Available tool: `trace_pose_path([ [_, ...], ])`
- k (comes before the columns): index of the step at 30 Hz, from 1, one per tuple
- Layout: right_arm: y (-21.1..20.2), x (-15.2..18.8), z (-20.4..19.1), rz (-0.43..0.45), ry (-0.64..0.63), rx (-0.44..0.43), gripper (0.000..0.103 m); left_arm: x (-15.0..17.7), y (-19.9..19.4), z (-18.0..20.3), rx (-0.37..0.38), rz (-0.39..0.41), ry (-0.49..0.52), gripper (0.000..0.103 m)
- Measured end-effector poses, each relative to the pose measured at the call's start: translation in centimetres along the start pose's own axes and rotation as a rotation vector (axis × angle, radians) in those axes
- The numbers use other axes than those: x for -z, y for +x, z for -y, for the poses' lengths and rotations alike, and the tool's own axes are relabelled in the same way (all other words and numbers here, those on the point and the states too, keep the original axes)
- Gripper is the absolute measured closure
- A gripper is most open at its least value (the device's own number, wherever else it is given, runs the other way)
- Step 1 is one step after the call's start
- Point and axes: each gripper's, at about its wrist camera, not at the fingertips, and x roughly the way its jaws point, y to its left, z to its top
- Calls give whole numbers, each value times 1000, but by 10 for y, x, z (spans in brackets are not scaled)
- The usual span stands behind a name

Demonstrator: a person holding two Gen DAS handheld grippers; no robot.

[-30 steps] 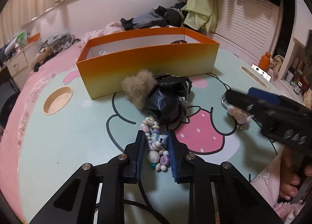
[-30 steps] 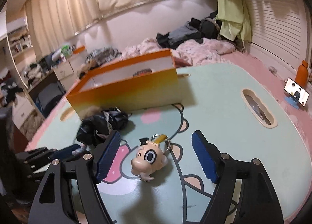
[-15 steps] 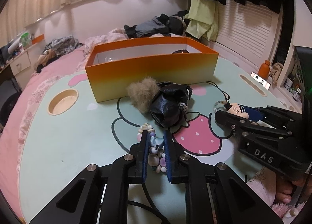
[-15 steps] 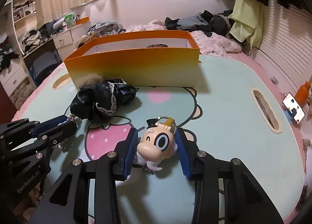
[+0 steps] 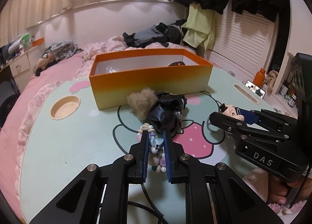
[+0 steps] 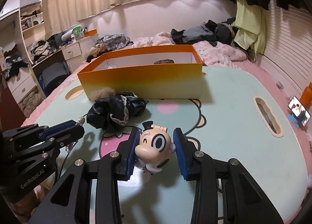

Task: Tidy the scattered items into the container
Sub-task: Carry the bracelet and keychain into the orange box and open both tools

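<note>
My left gripper point(image 5: 155, 135) is shut on a bead bracelet point(image 5: 155, 145) of pastel beads and holds it just above the table. My right gripper point(image 6: 157, 133) is shut on a cartoon-head keychain point(image 6: 154, 145) with a top hat, lifted off the table; it also shows in the left wrist view point(image 5: 231, 111). The orange box point(image 5: 150, 79) stands at the back, open, with a dark item inside point(image 5: 176, 64). A tan fur pom point(image 5: 141, 104) and a crumpled black cloth point(image 5: 165, 112) lie in front of the box.
The table point(image 6: 234, 136) is a mint cartoon-print top with a round cup hole point(image 5: 65, 104) at the left and an oval slot point(image 6: 267, 115) at the right. A phone point(image 6: 299, 111) stands beyond the right edge. A bed with clothes lies behind.
Both grippers closed: the left on the bead bracelet, the right on the keychain. Both have since lifted their items slightly off the table.
</note>
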Motion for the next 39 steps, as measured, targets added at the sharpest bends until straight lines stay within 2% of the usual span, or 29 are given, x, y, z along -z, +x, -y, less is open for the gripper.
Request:
trace_pose_path([
  [10, -6, -13, -1, 37, 2, -18, 66, -14, -11, -8, 30, 36, -20, 89],
  [21, -10, -48, 8, 75, 45, -67, 66, -53, -20, -12, 74, 114, -14, 89],
  [25, -12, -61, 11, 105, 43, -52, 66, -59, -22, -13, 93, 125, -23, 89],
  [29, -6, -71, 13, 94, 61, -70, 66, -64, -19, -14, 113, 121, -27, 89],
  [33, 5, -86, 18, 82, 82, -95, 66, -83, -9, -19, 94, 117, -26, 89],
  [39, 31, -123, 22, 67, 105, -79, 66, -136, 26, -39, 73, 105, -104, 89],
])
